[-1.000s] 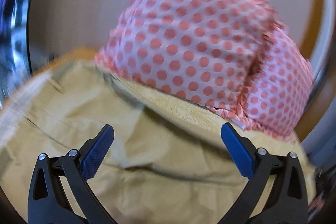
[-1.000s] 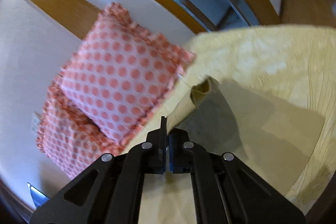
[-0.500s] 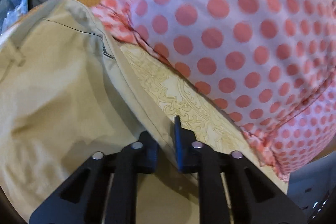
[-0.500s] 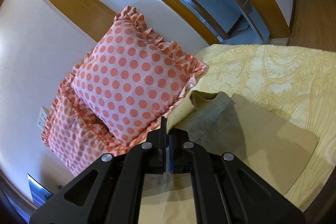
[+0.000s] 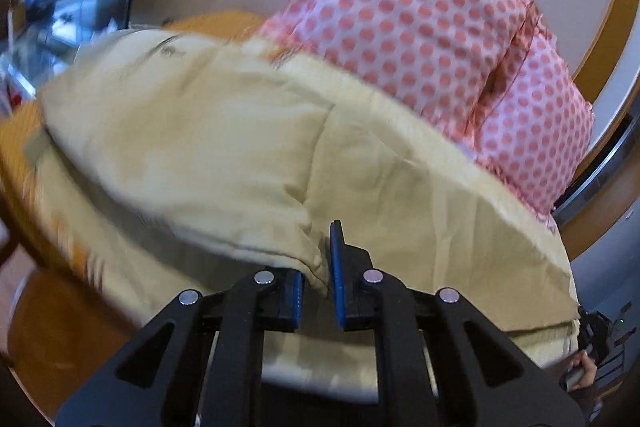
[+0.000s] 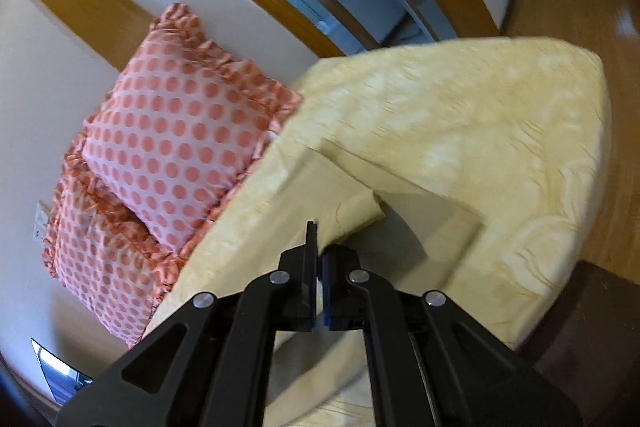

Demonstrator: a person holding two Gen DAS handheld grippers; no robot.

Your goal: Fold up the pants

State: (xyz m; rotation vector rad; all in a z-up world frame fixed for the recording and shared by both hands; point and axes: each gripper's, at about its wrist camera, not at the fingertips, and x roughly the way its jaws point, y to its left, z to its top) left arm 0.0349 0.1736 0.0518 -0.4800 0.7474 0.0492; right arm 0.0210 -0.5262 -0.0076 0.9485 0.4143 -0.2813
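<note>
Now both grippers, left (image 5: 318,277) and right (image 6: 319,281), pinch the pants (image 5: 208,147) between their jaws, fabric lifted off the bed (image 6: 500,131); the fold looks barely underway.

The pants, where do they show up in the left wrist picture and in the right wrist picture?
Left wrist: the pants fill the centre and left, a bunched edge pinched in the left gripper.
Right wrist: the pants show at centre, a corner lifted just above the right gripper, which is shut on them.
Shared landmark: the polka-dot pillows on the bed.
</note>
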